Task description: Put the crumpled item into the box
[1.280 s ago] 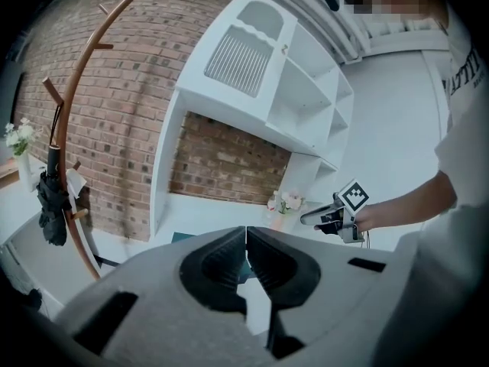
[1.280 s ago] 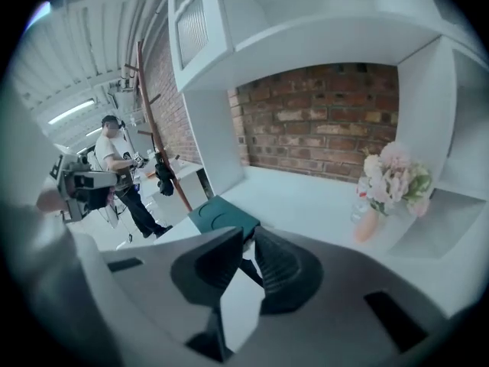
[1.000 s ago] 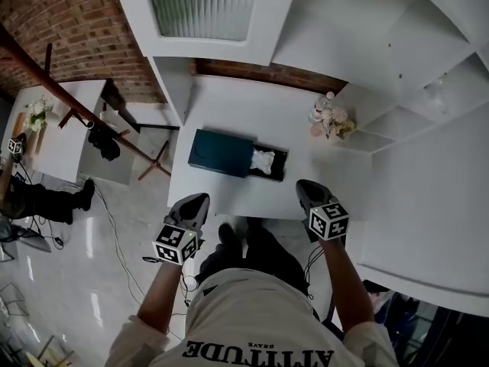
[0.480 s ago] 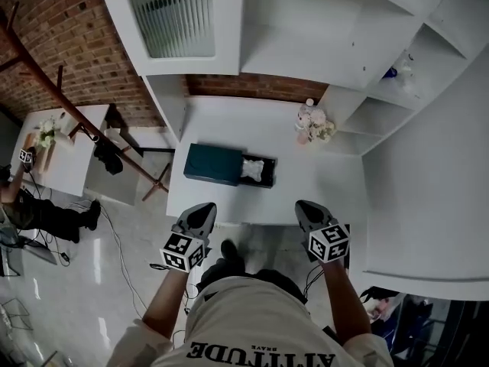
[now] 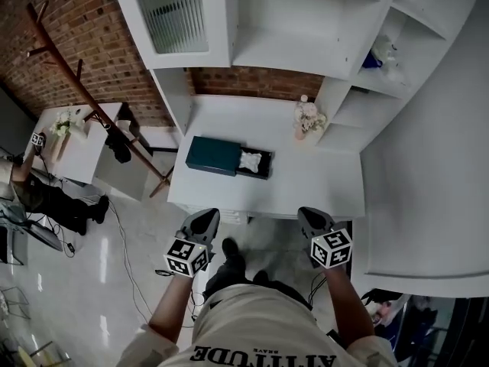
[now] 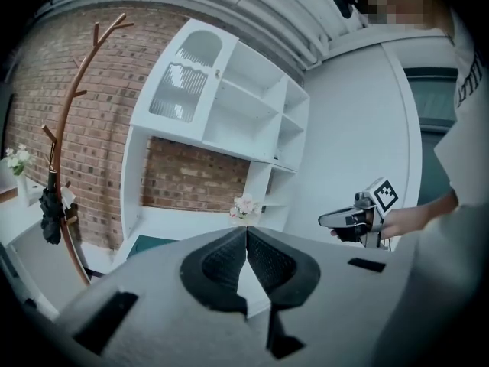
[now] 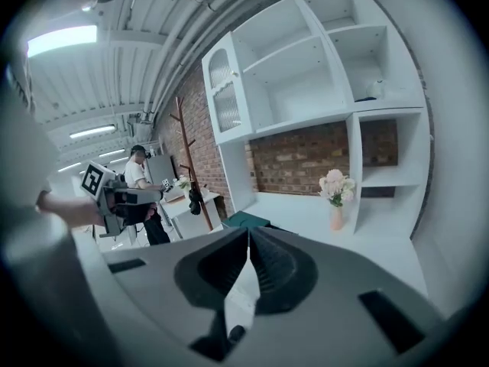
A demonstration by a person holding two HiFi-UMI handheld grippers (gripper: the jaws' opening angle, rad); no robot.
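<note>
A dark teal box [image 5: 215,154] lies on the white table [image 5: 306,182] with its tray slid out to the right. The white crumpled item [image 5: 250,160] rests inside that tray. My left gripper [image 5: 206,215] and right gripper [image 5: 306,213] are both shut and empty, held side by side just off the table's front edge, above the floor. In the left gripper view the shut gripper [image 6: 246,232] points at the shelf wall, with the box [image 6: 147,243] low at the left. The right gripper view shows its shut gripper [image 7: 248,232] with the box [image 7: 246,219] just beyond.
A vase of pale flowers [image 5: 307,118] stands at the table's back right. White shelving [image 5: 306,29] rises behind it, and a white wall panel [image 5: 420,197] runs along the right. A wooden coat rack [image 5: 92,98] and a seated person [image 5: 46,201] are off to the left.
Both grippers have drawn back from over the table's front edge to just in front of it. The table and box now look farther away. The jaws stay shut.
</note>
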